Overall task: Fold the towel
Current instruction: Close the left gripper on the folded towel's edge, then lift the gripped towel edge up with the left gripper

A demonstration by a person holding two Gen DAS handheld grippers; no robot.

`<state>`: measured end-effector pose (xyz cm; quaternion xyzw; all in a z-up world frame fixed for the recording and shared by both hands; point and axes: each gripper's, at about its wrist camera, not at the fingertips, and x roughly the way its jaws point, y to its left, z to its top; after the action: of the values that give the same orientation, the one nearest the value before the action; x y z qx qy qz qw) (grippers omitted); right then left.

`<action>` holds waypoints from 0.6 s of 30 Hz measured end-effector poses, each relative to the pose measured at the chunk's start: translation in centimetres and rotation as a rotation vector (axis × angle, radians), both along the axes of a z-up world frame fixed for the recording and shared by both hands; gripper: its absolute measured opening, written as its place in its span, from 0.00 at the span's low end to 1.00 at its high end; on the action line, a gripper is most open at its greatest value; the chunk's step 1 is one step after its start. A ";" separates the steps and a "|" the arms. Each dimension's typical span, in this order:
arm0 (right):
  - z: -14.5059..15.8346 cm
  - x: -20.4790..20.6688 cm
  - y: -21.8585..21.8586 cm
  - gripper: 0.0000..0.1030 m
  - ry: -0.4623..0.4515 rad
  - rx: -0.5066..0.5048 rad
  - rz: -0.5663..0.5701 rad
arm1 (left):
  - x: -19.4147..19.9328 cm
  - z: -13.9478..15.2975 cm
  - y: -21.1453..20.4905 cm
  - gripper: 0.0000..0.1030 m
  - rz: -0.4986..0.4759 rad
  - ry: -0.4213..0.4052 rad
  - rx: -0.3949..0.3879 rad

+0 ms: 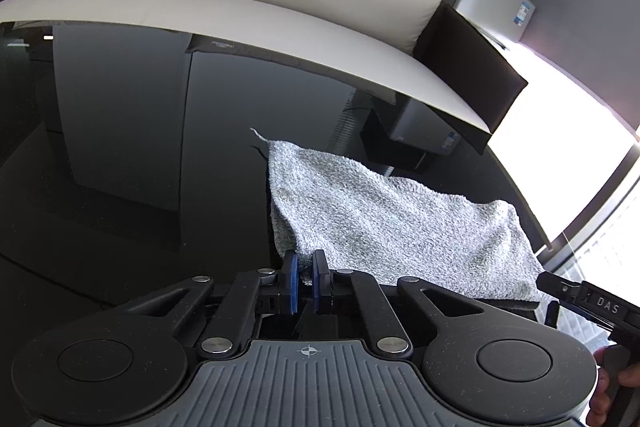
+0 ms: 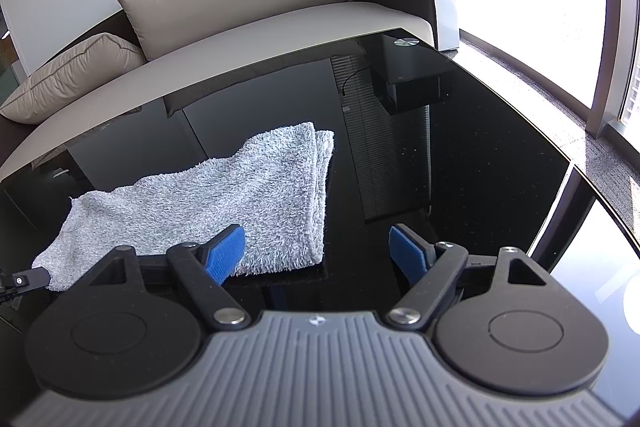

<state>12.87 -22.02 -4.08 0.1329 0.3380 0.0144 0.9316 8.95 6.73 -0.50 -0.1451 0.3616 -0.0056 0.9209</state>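
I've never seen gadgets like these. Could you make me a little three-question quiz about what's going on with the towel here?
1. True or false: the left gripper is pinching the towel.
2. The right gripper is: A) shut on the towel, B) open, C) out of sight.
3. What surface does the towel lie on?

Key: 1 true, it grips the near corner. 2 B, its blue pads stand wide apart around the other near corner. 3 A glossy black table.

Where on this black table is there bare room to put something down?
Bare glass lies left of the towel, up to the sofa-side table edge, and right of the towel toward the window-side corner. It is crowded only at the near edge, where both hand-held grippers meet the towel.
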 end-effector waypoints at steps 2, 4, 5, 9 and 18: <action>0.0 0.0 0.1 0.79 0.000 -0.010 0.004 | 0.0 0.2 -0.2 0.06 -0.003 -0.004 0.003; 0.0 0.0 0.1 0.79 -0.001 -0.016 0.004 | 0.1 0.2 -0.3 0.06 -0.002 0.000 0.005; 0.0 0.0 0.0 0.79 -0.002 -0.018 0.004 | 0.2 0.2 -0.2 0.06 -0.001 0.003 0.005; 0.0 0.1 -0.1 0.79 0.000 -0.018 0.004 | -0.1 0.4 0.3 0.06 0.023 0.006 0.012; 0.0 0.4 -0.2 0.79 0.005 -0.033 0.029 | -0.4 0.6 1.1 0.06 0.055 0.021 0.021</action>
<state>13.30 -22.22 -4.10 0.1126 0.3423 0.0222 0.9325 8.51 7.85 0.15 -0.1453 0.3671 0.0250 0.9184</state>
